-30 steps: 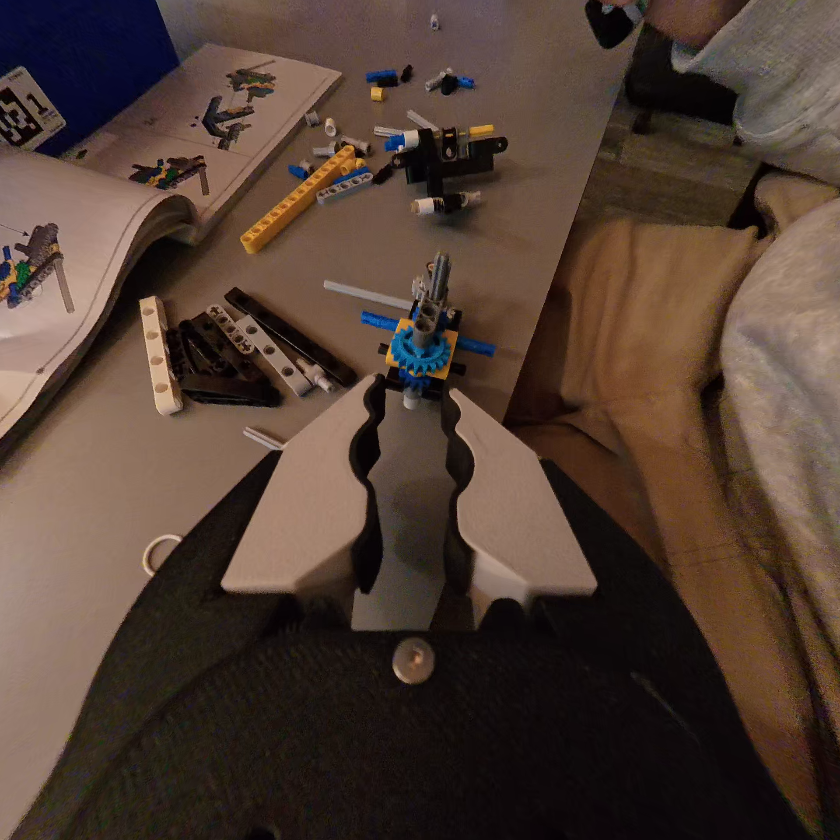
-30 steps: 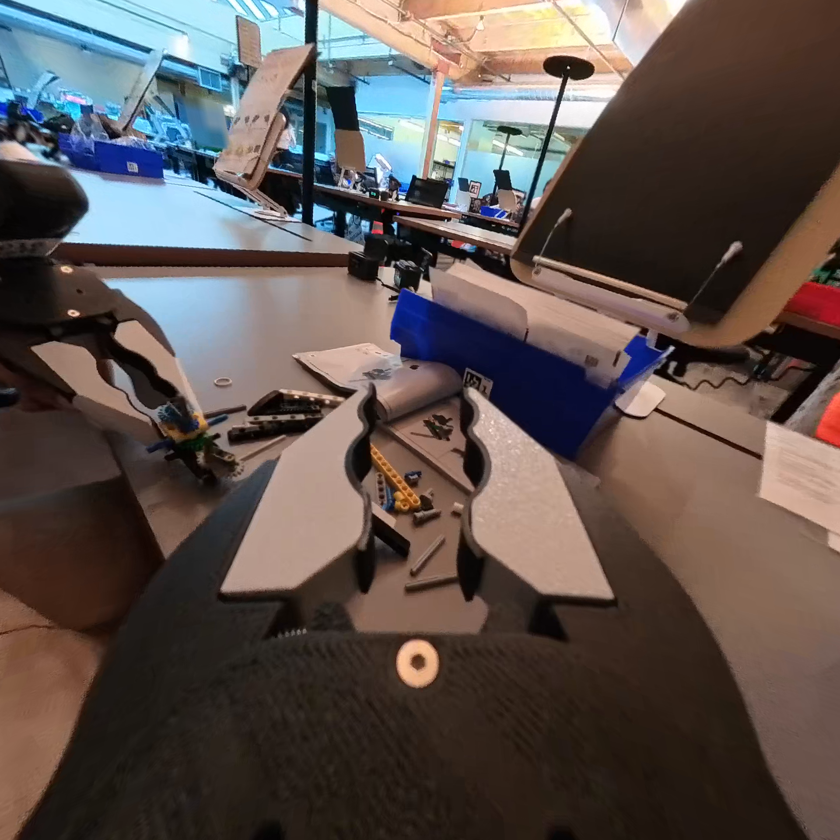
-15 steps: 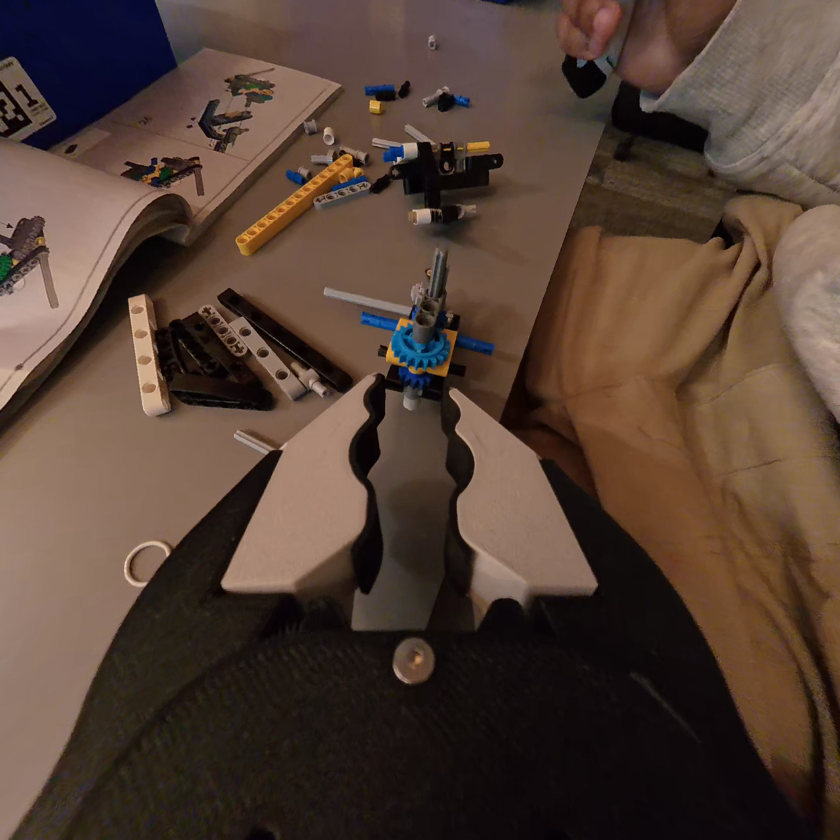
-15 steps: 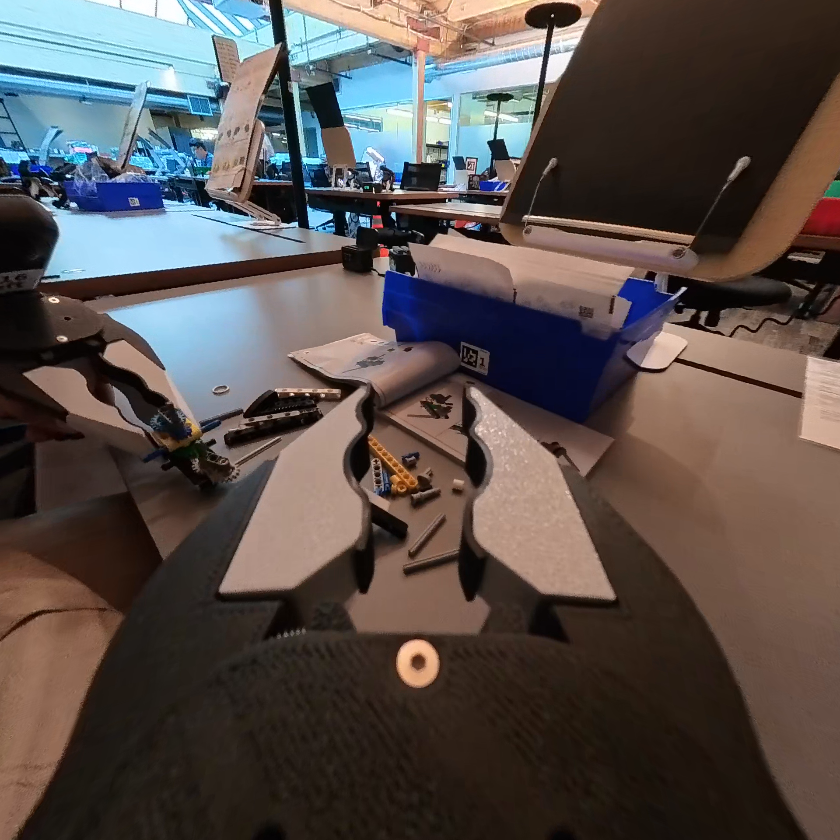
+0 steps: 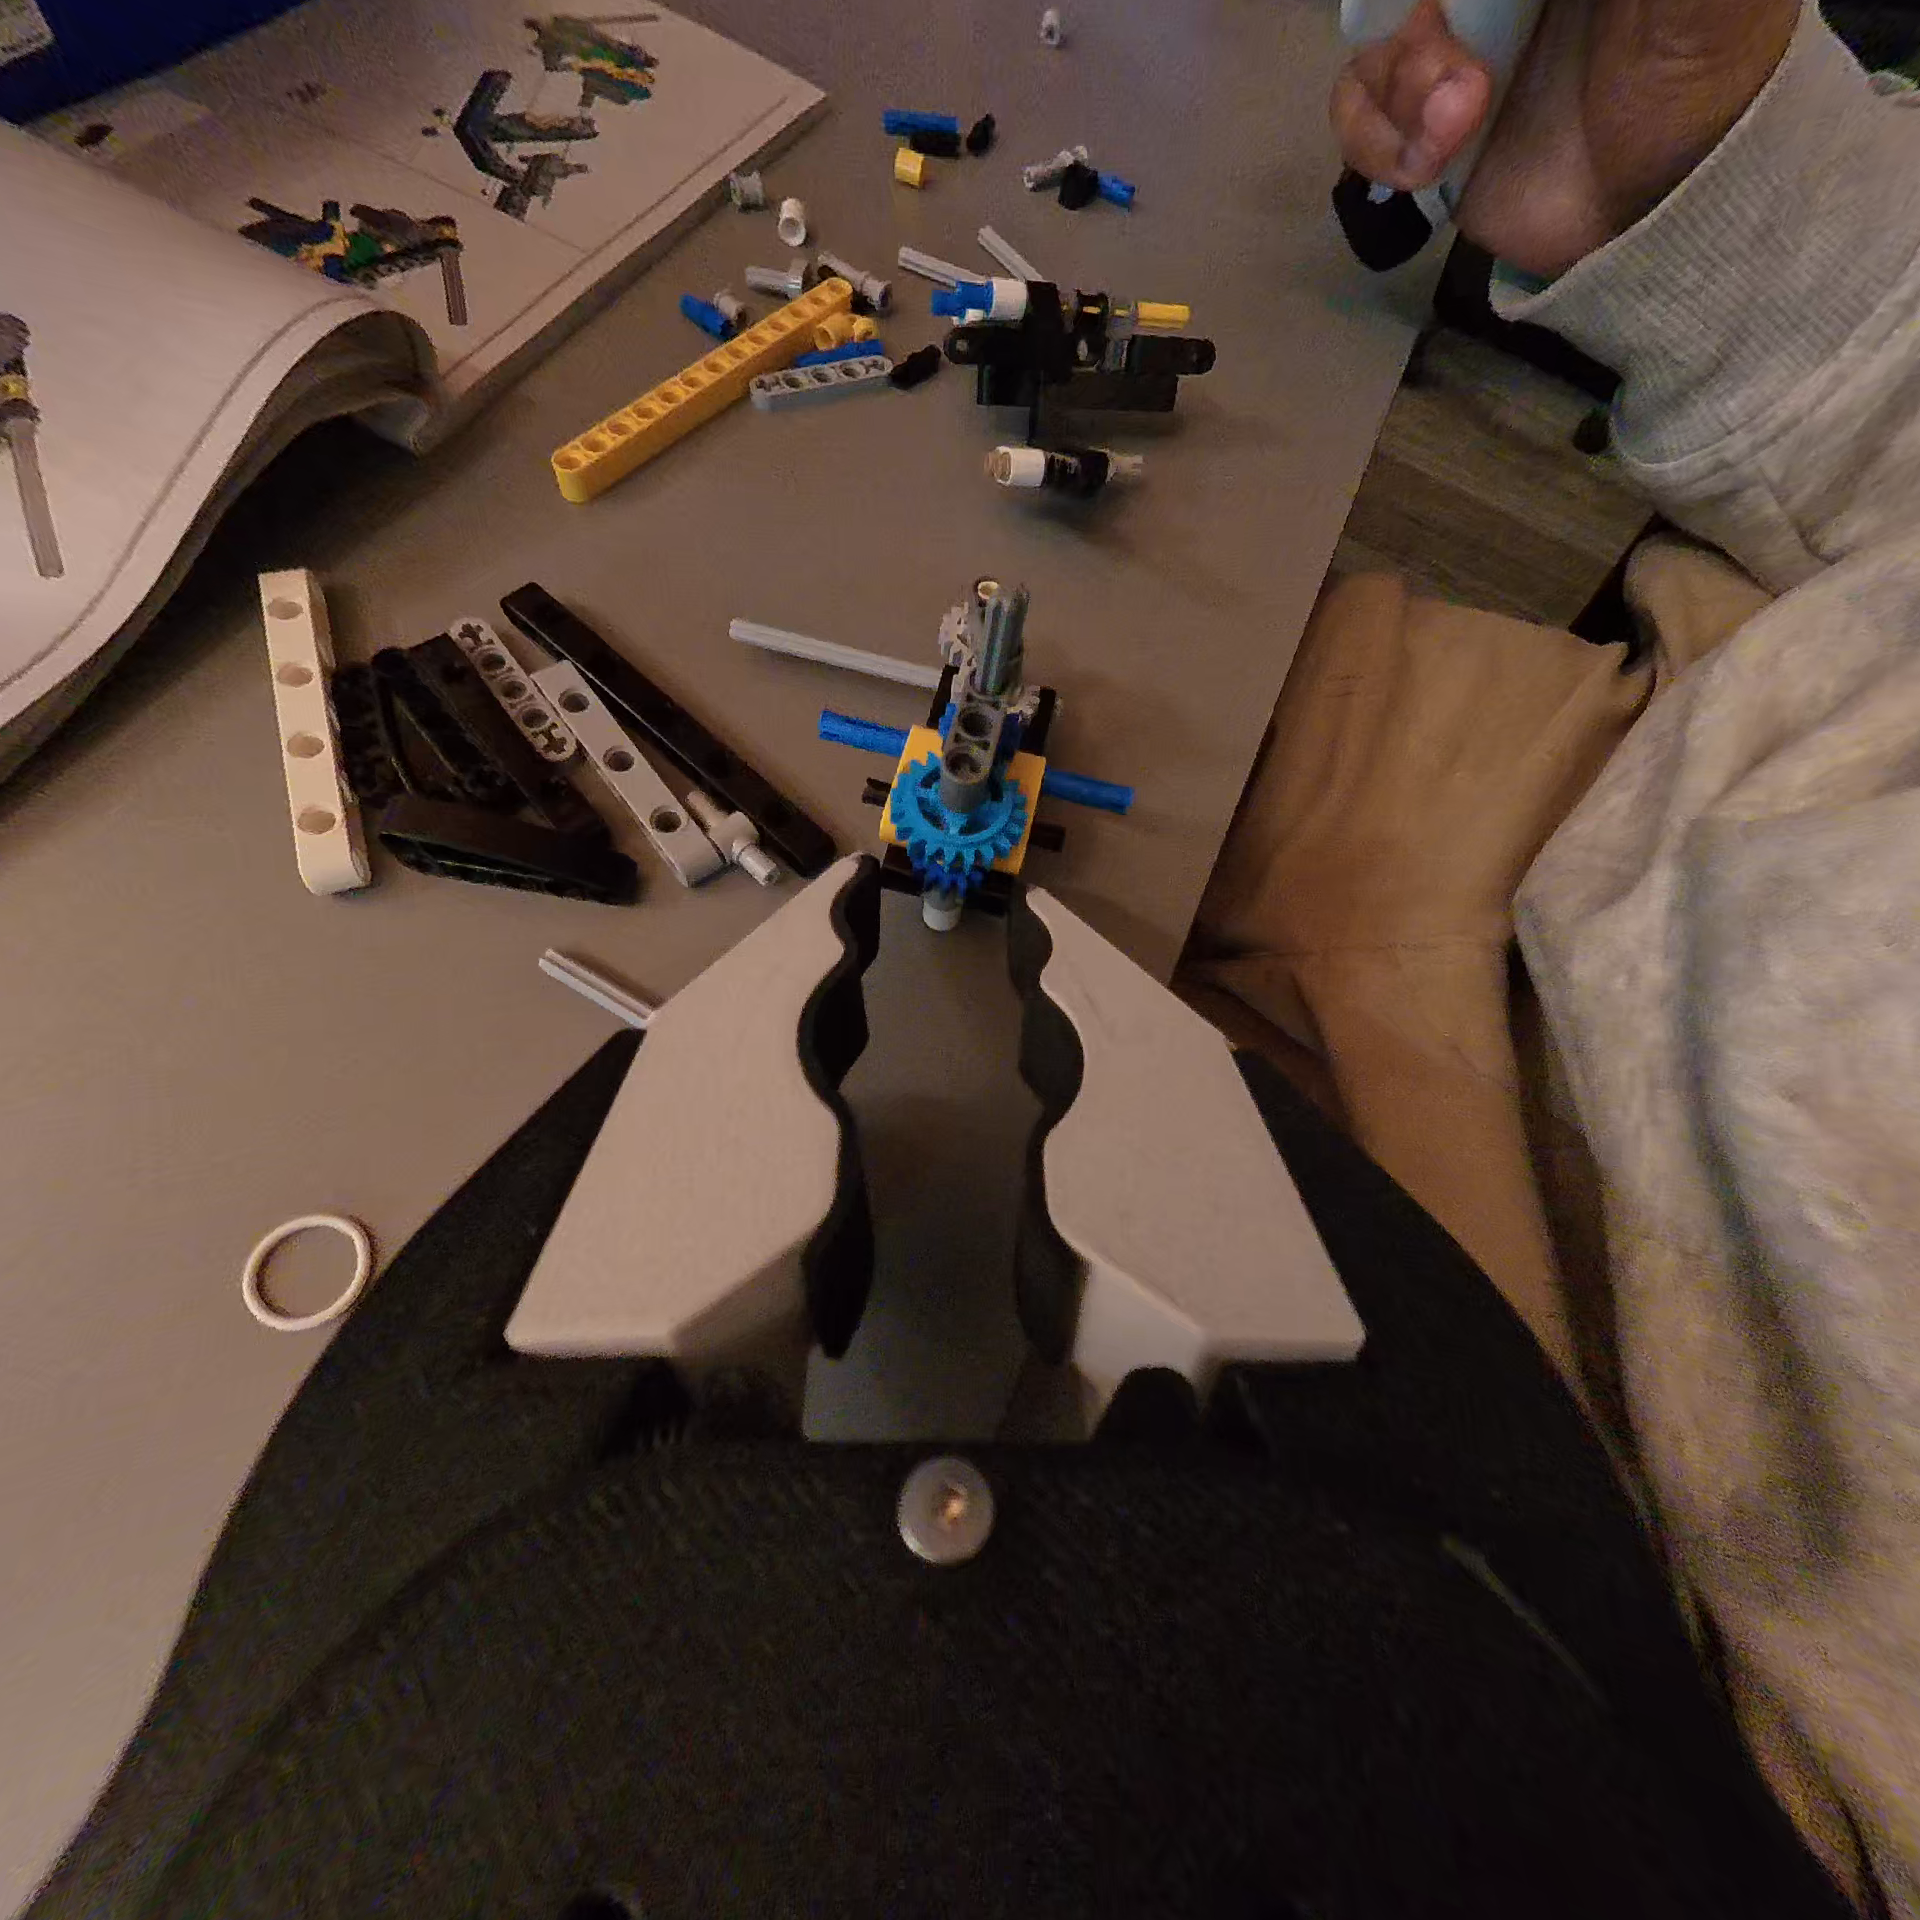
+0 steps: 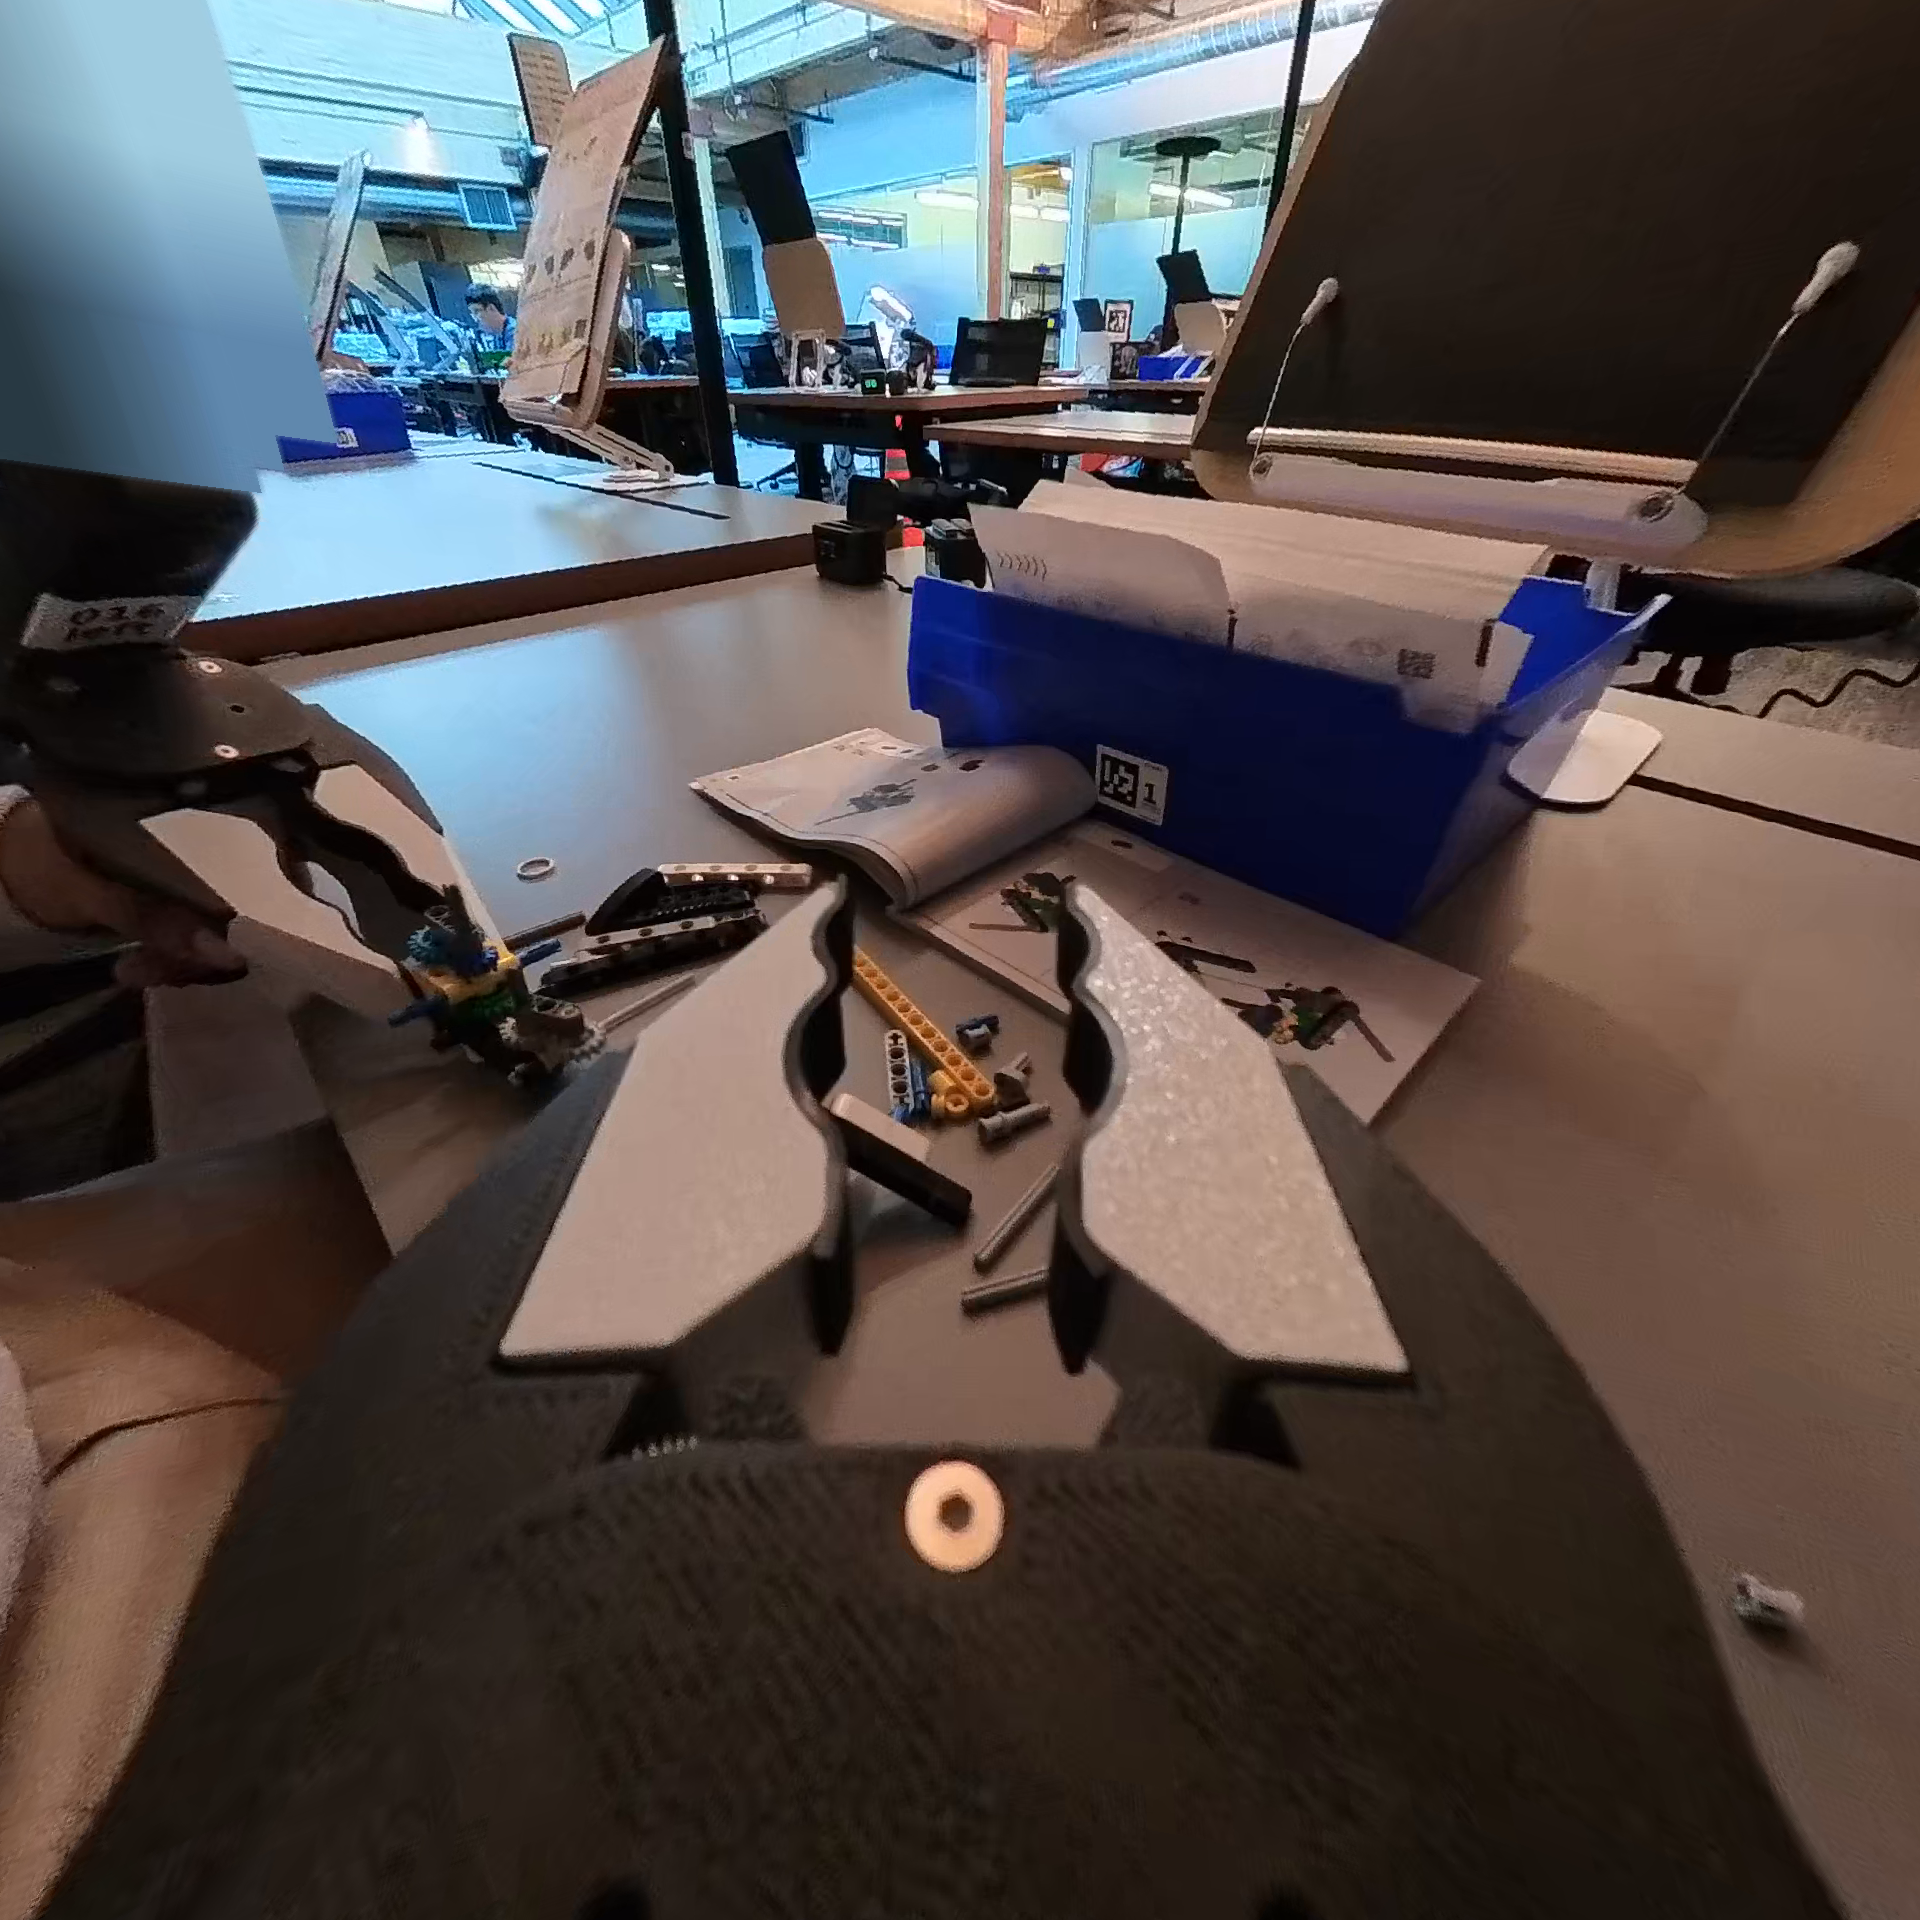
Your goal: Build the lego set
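Note:
My left gripper (image 5: pixel 940 883) is shut on a small Lego assembly (image 5: pixel 961 800) with a blue gear, a yellow block and blue axles. It holds the assembly tilted at the table's near edge. The assembly also shows in the right wrist view (image 6: pixel 468 987), at the left gripper's tips (image 6: pixel 416 914). My right gripper (image 6: pixel 956 894) is open and empty, hovering over loose parts. Among them are a yellow beam (image 6: pixel 920 1029), a black piece (image 6: pixel 899 1153) and grey axles (image 6: pixel 1013 1216). A black sub-assembly (image 5: pixel 1070 353) lies beyond the yellow beam (image 5: pixel 707 390).
An open instruction booklet (image 5: pixel 208 312) lies at the left, in front of a blue bin (image 6: pixel 1247 748). Black and white beams (image 5: pixel 499 748), a grey axle (image 5: pixel 831 655) and a white ring (image 5: pixel 307 1273) lie on the table. The table edge (image 5: pixel 1299 675) runs along the right. A hand (image 5: pixel 1455 104) shows at the top right. To reach the black piece (image 6: pixel 899 1153) in a straight line is about 9 centimeters for my right fingers, about 15 centimeters for my left.
My right gripper has come down and closer over the loose parts. The hand holding it has entered the left wrist view. The left gripper keeps the assembly and has shifted a little.

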A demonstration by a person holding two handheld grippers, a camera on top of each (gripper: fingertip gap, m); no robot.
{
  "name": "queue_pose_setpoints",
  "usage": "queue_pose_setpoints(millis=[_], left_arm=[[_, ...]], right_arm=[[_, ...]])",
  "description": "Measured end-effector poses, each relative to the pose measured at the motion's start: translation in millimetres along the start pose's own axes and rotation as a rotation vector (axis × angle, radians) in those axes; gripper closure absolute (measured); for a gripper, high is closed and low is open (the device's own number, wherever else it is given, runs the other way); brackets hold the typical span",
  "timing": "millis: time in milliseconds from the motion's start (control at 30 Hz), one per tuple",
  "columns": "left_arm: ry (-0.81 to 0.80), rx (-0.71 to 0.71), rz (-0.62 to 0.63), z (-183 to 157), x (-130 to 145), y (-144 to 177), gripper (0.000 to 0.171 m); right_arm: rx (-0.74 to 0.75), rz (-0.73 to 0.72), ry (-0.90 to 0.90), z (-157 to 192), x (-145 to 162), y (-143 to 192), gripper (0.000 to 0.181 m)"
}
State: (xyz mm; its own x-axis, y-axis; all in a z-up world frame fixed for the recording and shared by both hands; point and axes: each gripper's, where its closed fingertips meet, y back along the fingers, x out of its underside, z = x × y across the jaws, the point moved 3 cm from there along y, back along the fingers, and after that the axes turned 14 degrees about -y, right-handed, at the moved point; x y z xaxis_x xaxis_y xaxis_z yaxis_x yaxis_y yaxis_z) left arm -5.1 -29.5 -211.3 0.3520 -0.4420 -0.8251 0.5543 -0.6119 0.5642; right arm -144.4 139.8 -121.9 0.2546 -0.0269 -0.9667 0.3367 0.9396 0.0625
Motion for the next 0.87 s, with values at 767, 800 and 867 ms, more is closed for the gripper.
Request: queue_pose_setpoints(millis=[767, 800, 867], left_arm=[[0.039, 0.094, -0.009, -4.0, -3.6, -4.0, 0.149], [0.047, 0.101, -0.009, -3.9, -4.0, -4.5, 0.149], [0.061, 0.113, -0.012, -3.8, -5.0, -5.3, 0.149]], right_arm=[[-0.114, 0.160, 0.073, -12.5, 23.8, 3.7, 0.140], [-0.131, 0.145, 0.042, -13.9, 20.8, 3.7, 0.140], [-0.146, 0.107, -0.011, -17.6, 14.7, 6.3, 0.140]])
